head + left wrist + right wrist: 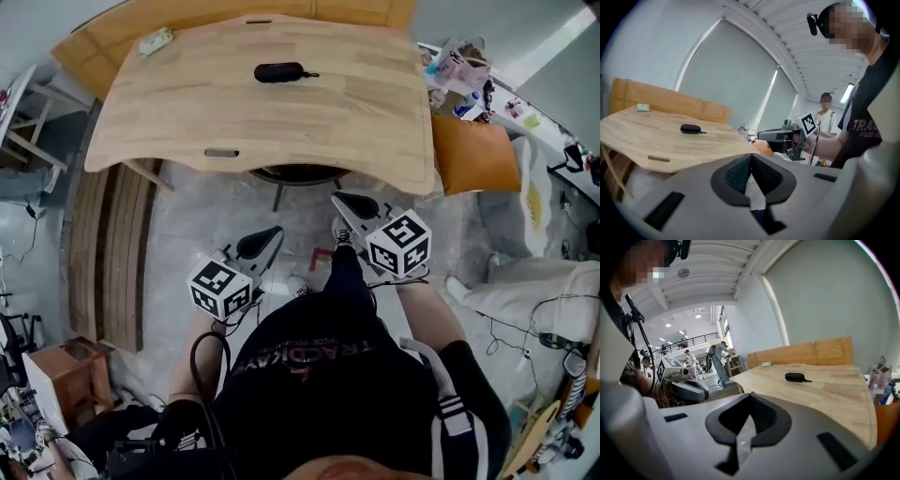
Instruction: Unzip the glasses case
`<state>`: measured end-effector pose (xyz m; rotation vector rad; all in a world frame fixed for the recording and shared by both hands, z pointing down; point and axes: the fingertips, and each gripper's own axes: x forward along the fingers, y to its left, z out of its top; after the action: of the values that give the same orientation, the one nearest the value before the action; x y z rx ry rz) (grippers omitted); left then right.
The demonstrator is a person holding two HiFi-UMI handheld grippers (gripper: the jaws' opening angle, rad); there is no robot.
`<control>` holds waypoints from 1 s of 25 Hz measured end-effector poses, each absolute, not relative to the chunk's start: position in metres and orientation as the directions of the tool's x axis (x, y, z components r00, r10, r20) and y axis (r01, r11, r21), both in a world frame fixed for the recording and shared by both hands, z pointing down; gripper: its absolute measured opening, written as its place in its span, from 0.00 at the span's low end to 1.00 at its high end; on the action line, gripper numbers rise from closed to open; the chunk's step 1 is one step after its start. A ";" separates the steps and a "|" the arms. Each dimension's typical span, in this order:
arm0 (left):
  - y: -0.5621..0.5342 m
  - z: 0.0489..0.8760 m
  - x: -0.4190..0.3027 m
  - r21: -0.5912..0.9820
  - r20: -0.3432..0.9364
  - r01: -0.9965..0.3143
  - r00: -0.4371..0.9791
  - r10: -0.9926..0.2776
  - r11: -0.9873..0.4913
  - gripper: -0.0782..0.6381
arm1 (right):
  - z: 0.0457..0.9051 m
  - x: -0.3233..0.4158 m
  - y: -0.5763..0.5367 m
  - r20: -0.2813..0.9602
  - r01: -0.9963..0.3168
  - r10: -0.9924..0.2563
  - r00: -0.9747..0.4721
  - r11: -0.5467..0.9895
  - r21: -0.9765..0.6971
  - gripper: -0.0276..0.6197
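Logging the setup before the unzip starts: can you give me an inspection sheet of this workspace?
Surface: light wooden table, slot in its near edge.
Job's things: black oval glasses case lying near the table's far middle, untouched.
Clutter: small pale green object at the far left corner.
Grippers: left gripper and right gripper both short of the near edge, jaws together, nothing between them.
Cables: black cable looping by the left hand; thin floor cables at right.
Surroundings: orange cushion and cluttered shelf right of the table; bystander behind.
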<state>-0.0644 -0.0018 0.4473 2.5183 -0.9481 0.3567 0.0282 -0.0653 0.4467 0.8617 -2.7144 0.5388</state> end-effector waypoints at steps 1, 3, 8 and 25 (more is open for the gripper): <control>0.003 0.448 -0.064 0.300 0.379 -0.669 0.738 -0.559 -0.680 0.13 | 0.447 0.028 -0.056 0.331 -0.599 -0.510 -0.794 0.750 -0.281 0.07; 0.012 0.449 -0.061 0.306 0.384 -0.662 0.744 -0.548 -0.684 0.13 | 0.449 0.025 -0.038 0.322 -0.601 -0.514 -0.795 0.737 -0.308 0.07; 0.026 0.450 -0.058 0.319 0.382 -0.658 0.748 -0.543 -0.682 0.13 | 0.452 0.015 -0.005 0.323 -0.587 -0.494 -0.807 0.727 -0.355 0.07; 0.033 0.443 -0.054 0.324 0.349 -0.686 0.727 -0.591 -0.652 0.13 | 0.454 0.002 0.029 0.346 -0.545 -0.438 -0.830 0.770 -0.332 0.07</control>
<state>-0.0540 0.0328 0.4429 2.4946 -0.9775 0.2947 0.0024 0.0293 0.4541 0.7681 -2.7166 0.6211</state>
